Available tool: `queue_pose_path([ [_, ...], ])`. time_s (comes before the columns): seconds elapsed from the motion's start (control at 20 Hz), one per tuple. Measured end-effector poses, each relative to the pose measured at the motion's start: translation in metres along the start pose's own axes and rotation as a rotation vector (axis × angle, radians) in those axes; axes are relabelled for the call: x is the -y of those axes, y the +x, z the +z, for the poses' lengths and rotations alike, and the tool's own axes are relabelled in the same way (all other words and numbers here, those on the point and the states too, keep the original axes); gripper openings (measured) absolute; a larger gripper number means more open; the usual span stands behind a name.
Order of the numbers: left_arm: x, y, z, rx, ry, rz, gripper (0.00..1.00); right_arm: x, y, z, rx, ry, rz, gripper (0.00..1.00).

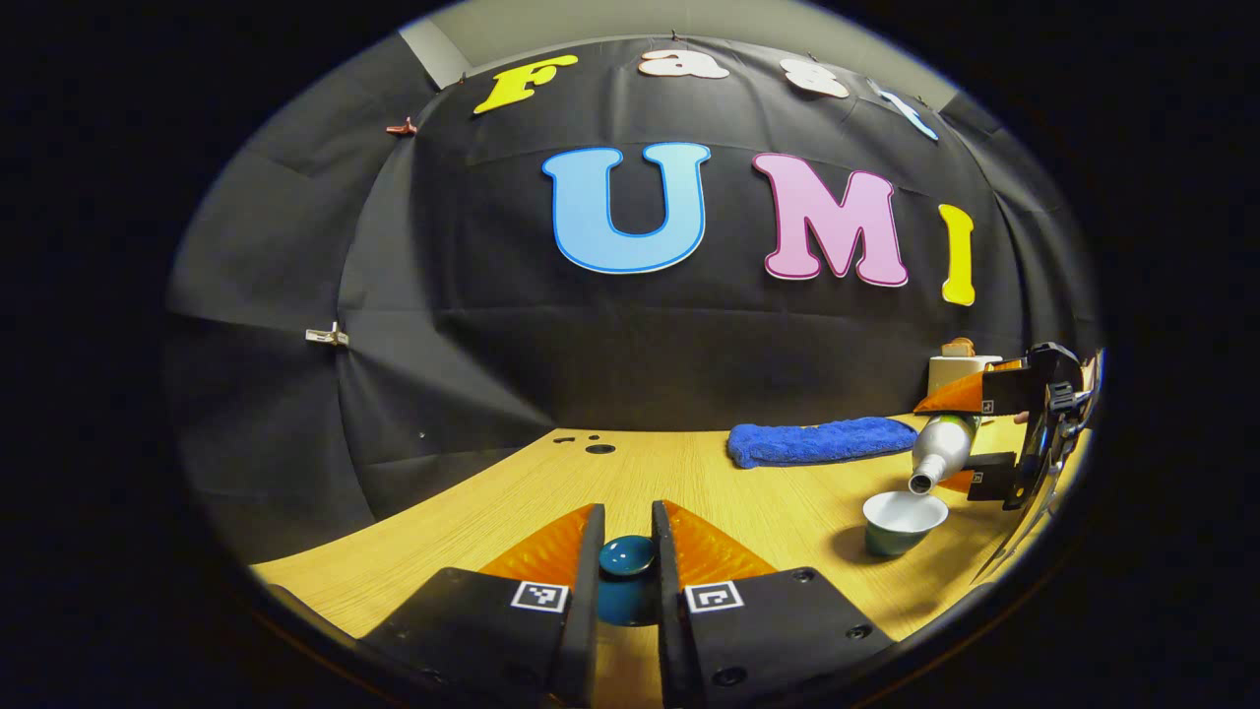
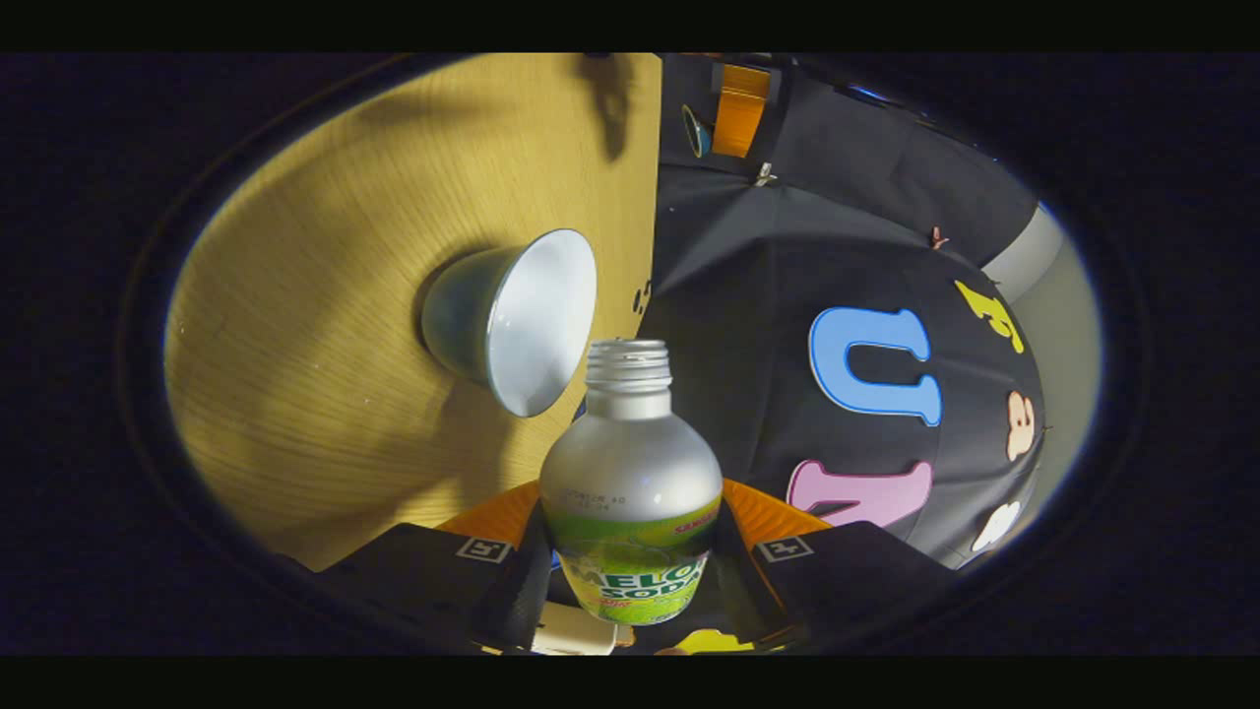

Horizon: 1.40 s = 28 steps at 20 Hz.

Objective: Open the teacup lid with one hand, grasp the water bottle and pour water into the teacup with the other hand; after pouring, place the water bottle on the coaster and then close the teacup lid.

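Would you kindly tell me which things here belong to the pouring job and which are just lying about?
Job in hand:
water bottle, tipped toward the cup in the right tool
teacup, open
teacup lid, in the left tool

Lying about:
blue towel

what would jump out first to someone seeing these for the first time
The bottle, clamped in the right gripper and tipped with its open mouth over the uncovered teacup near the table's right edge. Next, the lid, pinched by its knob in the left gripper above the table, with a blue towel lying behind the cup.
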State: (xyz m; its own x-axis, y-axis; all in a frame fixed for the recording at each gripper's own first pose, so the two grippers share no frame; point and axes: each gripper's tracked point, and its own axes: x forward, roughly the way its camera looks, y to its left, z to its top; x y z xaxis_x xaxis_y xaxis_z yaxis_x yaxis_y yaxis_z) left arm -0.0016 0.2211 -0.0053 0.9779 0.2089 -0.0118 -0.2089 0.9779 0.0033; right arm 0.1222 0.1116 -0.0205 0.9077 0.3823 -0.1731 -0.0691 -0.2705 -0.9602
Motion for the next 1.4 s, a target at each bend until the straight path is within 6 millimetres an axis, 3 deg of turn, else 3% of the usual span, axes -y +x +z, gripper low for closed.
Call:
queue_pose_path([
  [0.15,0.001,-0.001,0.000,0.001,0.002,-0.005,0.29,-0.001,-0.003,0.000,0.008,-0.050,-0.011,0.75],
  [0.2,0.001,-0.001,0.000,0.000,0.001,-0.006,0.29,-0.002,-0.001,-0.001,0.011,-0.060,-0.007,0.71],
  [0.25,0.001,0.000,0.000,0.000,0.001,-0.006,0.29,-0.001,-0.001,-0.004,0.010,-0.071,-0.007,0.75],
  [0.3,0.001,-0.001,-0.001,0.001,0.001,-0.008,0.29,0.000,0.001,-0.004,0.011,-0.081,-0.009,0.72],
  [0.85,0.003,0.001,-0.001,0.001,0.001,-0.012,0.29,0.016,0.005,-0.012,0.033,-0.203,-0.026,0.75],
  [1.4,0.003,0.000,-0.001,0.003,0.002,-0.015,0.29,0.024,0.006,-0.004,0.075,-0.323,-0.050,0.74],
])
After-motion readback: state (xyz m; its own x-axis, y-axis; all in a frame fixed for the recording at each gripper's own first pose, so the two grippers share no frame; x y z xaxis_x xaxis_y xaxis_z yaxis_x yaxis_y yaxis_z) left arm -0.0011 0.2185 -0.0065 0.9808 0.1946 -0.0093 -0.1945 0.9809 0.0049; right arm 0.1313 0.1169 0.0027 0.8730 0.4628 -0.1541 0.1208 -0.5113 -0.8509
